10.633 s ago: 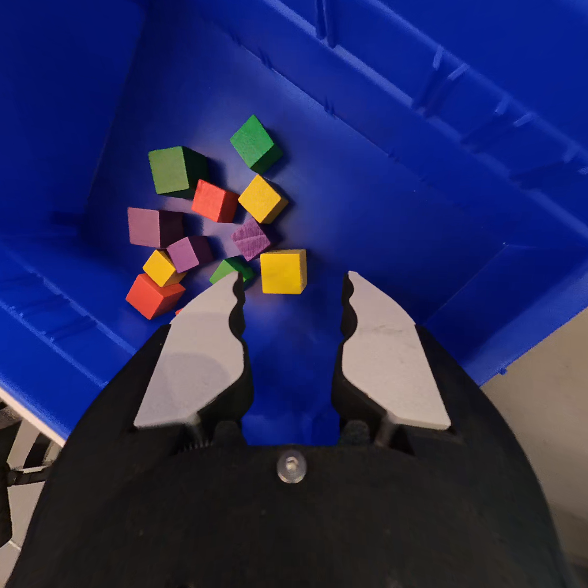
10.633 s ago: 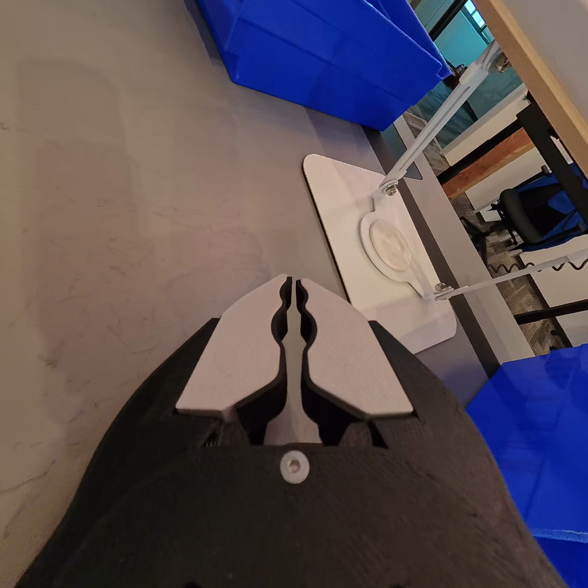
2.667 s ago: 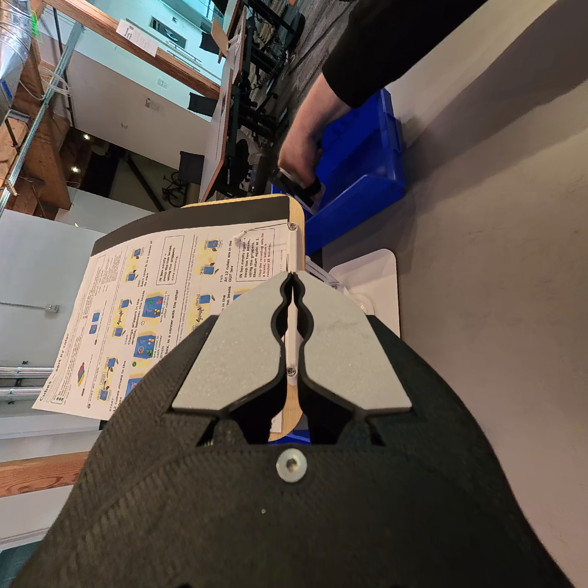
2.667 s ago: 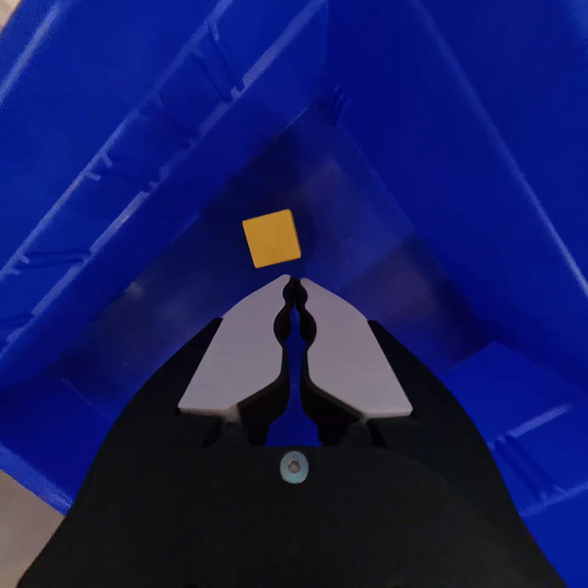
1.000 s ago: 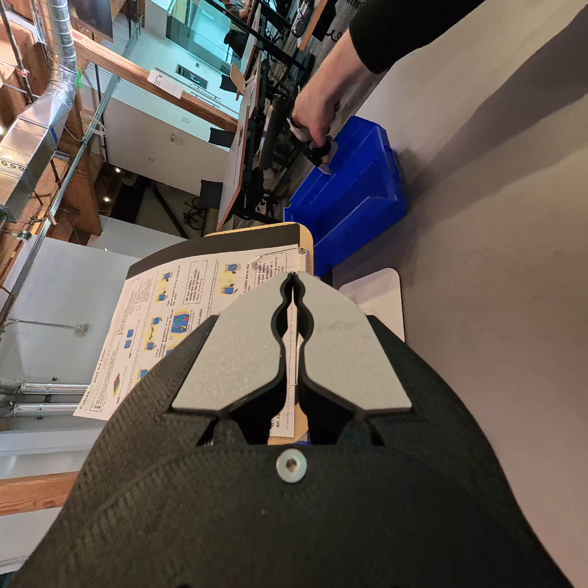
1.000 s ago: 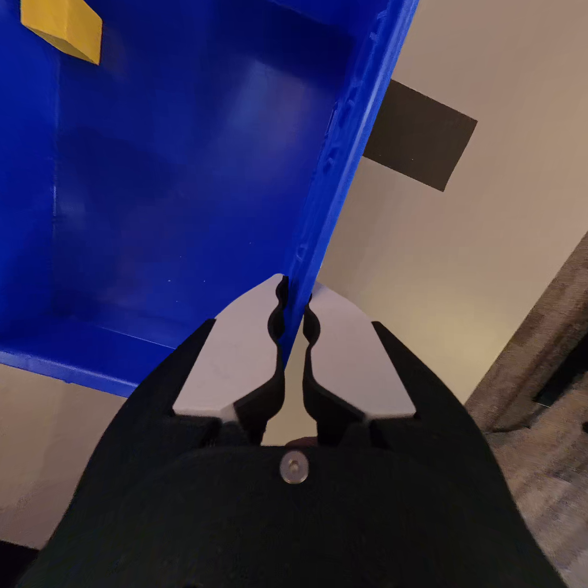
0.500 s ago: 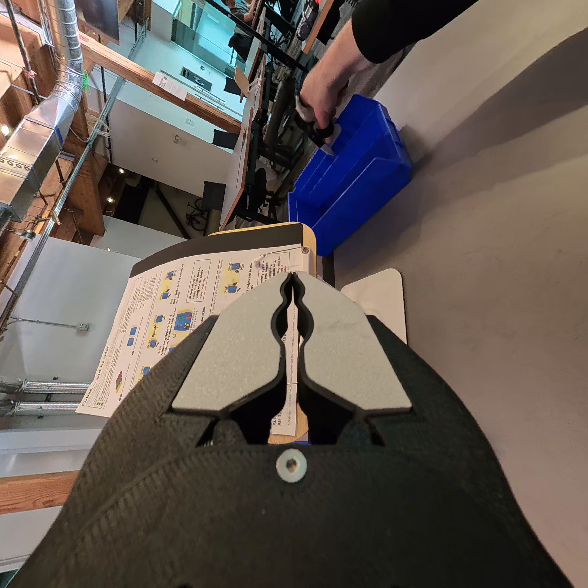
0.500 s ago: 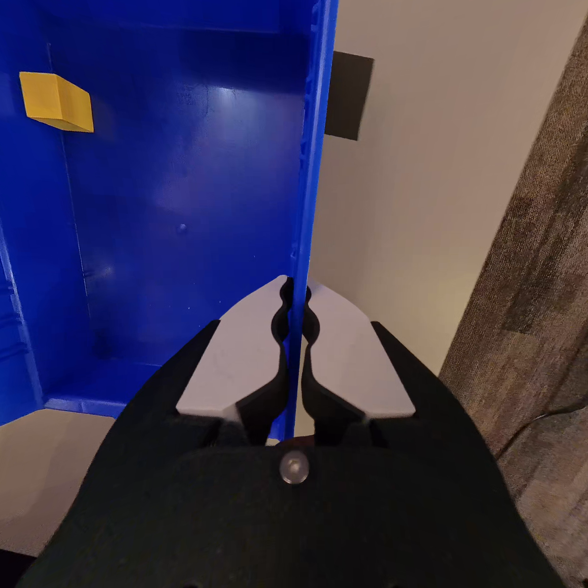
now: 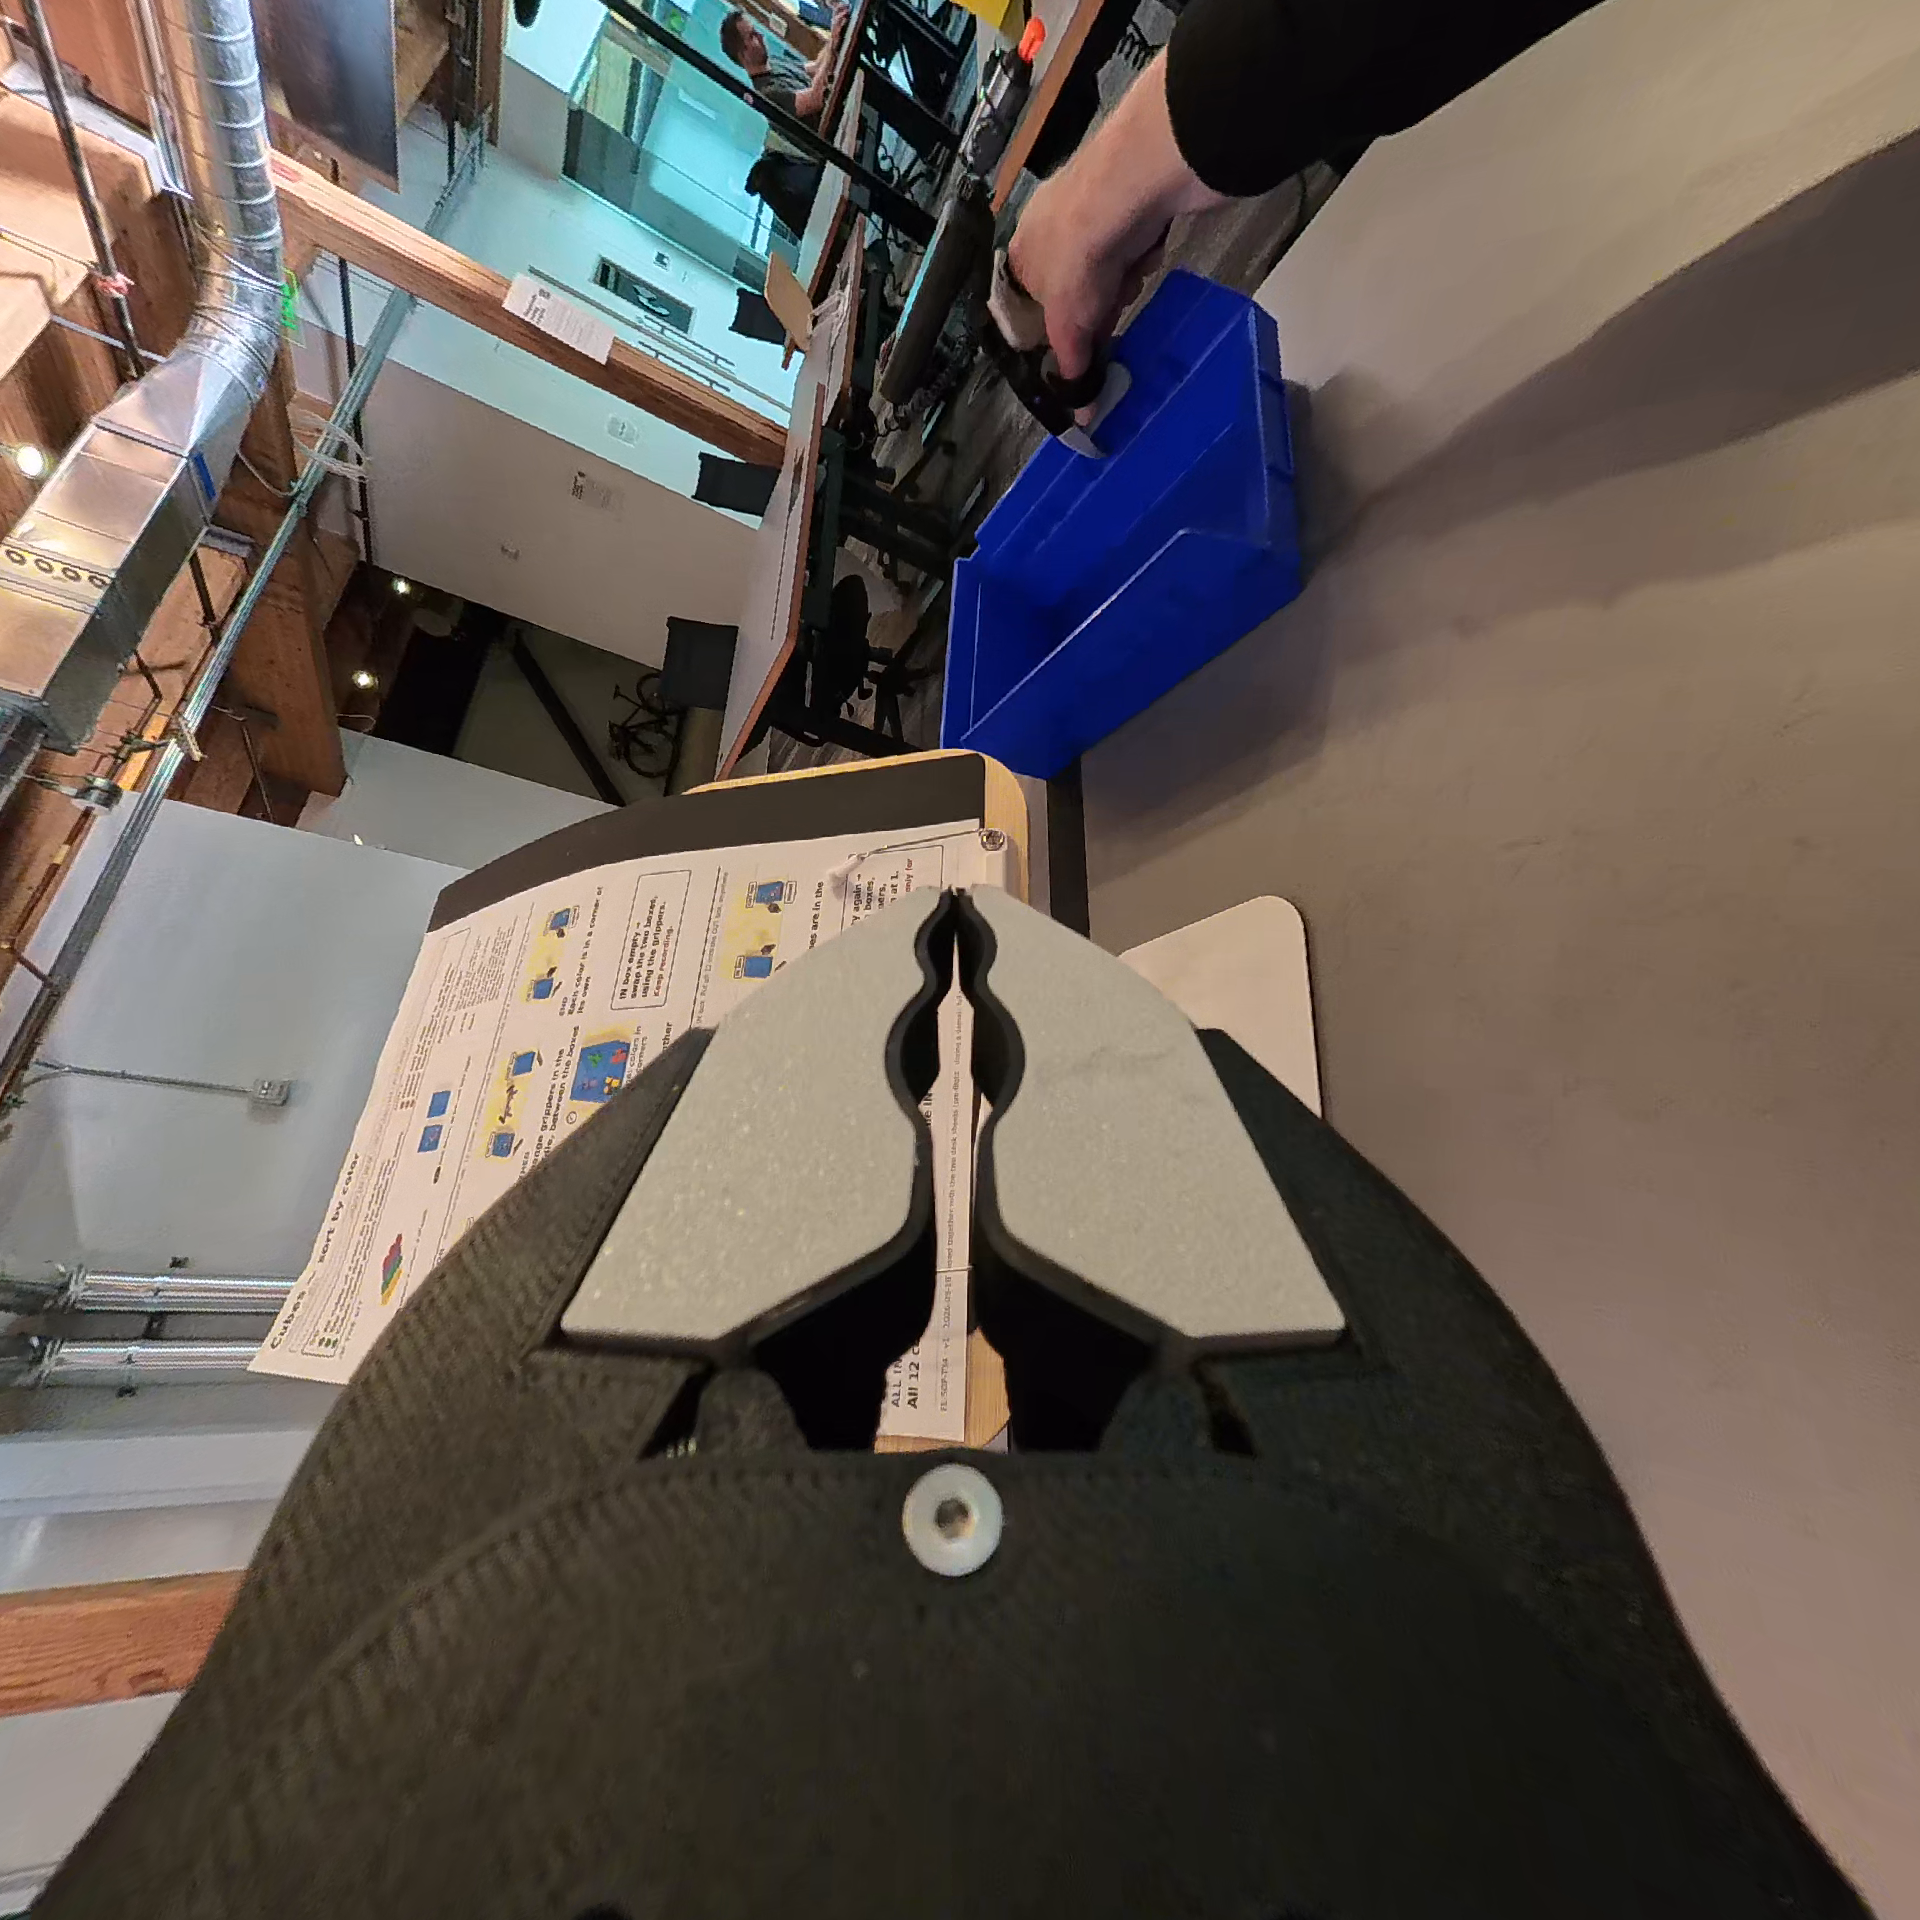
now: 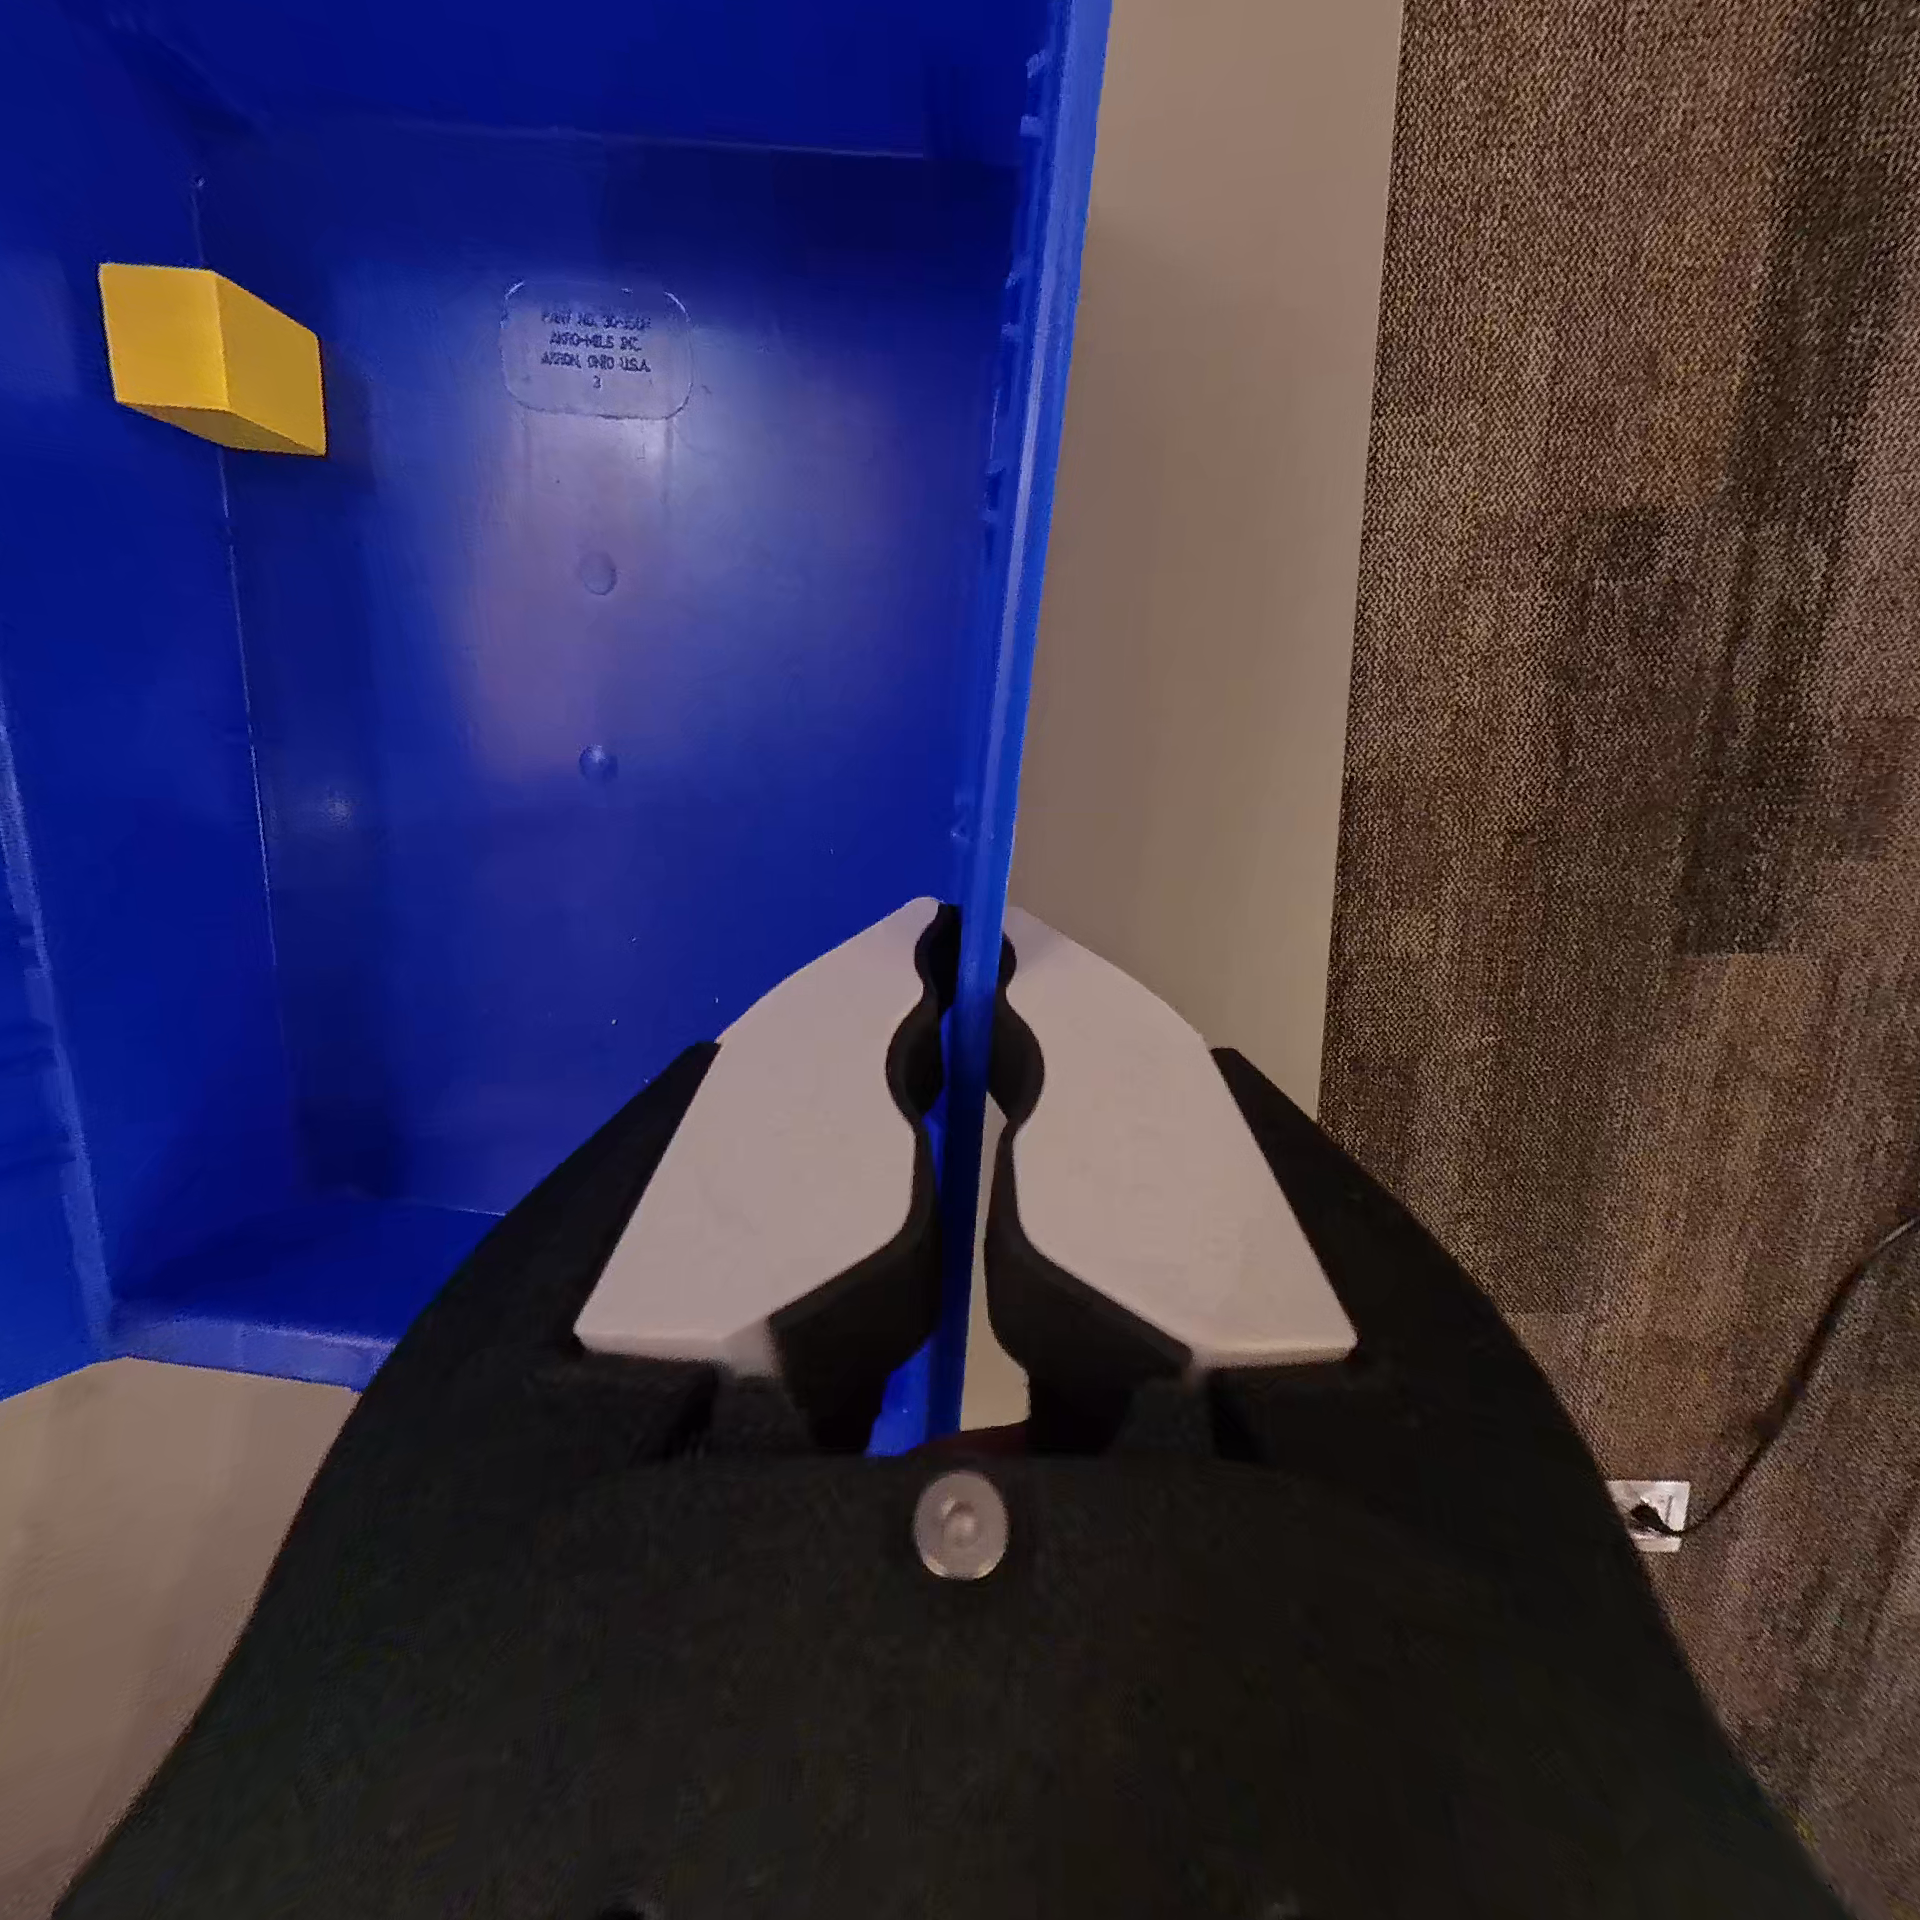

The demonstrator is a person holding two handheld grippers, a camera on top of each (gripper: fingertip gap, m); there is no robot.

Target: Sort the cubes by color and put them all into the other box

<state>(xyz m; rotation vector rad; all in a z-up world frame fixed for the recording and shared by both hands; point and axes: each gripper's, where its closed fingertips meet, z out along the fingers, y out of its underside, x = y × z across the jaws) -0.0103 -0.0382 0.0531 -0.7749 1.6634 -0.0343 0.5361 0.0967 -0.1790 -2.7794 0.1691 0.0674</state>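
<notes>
My right gripper (image 10: 971,914) is shut on the side wall of a blue box (image 10: 1029,520), one finger inside and one outside. One yellow cube (image 10: 208,358) lies on the box floor at the far left. In the left wrist view the same blue box (image 9: 1132,582) sits at the far edge of the grey table (image 9: 1610,935), with a person's hand (image 9: 1091,239) holding the right gripper (image 9: 1081,416) at its rim. My left gripper (image 9: 956,896) is shut and empty, held above the table. No other cubes show.
A printed instruction sheet on a wooden board (image 9: 582,1018) stands ahead of the left gripper, on a white base plate (image 9: 1236,977). Brown carpet (image 10: 1662,727) lies beyond the table edge, right of the box. Desks and chairs stand in the room behind. The tips of one gripper are about 60 centimeters away from the tips of the other.
My right gripper closed on the box wall and the box has turned and shifted with it. The yellow cube slid to the box's left side. The left gripper stays shut, tilting slightly.
</notes>
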